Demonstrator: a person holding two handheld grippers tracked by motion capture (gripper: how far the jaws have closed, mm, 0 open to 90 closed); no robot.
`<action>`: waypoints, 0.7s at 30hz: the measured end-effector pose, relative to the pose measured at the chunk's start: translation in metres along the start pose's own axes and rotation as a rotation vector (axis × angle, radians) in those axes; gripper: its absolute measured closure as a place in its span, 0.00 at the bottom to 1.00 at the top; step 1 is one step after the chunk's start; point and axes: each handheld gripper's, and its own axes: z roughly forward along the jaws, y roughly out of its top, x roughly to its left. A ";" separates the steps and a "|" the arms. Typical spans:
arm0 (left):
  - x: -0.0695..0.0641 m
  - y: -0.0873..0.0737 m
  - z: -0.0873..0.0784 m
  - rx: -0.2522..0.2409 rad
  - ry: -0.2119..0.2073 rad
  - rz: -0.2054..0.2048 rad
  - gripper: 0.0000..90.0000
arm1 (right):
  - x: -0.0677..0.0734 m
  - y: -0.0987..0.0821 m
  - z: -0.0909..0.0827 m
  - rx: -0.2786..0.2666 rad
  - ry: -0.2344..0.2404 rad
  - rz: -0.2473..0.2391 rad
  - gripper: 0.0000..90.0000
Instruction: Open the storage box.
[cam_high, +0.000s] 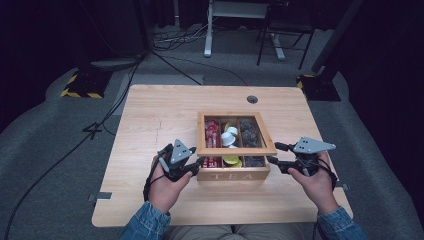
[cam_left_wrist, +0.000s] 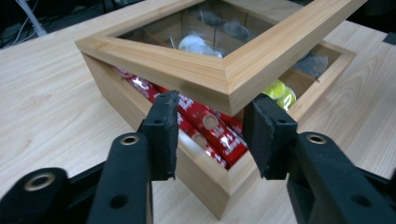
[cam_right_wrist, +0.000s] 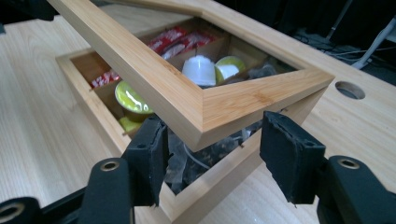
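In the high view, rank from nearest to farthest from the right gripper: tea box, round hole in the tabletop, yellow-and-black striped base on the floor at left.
From the right gripper:
1. Tea box, right beside its jaws.
2. Round hole, at the table's far edge.
3. Striped base, on the floor beyond the far left corner.

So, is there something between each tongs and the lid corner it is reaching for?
Nothing visible. The left tongs and the right tongs each stand open around a front corner of the raised lid of the tea box, with no object between.
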 end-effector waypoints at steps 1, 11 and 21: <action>0.001 0.002 0.000 0.004 0.002 0.002 0.60 | -0.001 0.001 -0.001 -0.013 -0.003 0.006 0.47; 0.012 0.019 -0.003 -0.059 0.032 -0.013 0.49 | -0.007 0.022 -0.005 -0.052 -0.033 -0.017 0.47; 0.028 0.019 -0.004 -0.053 0.068 -0.032 0.44 | -0.014 0.038 -0.007 -0.072 -0.043 -0.026 0.48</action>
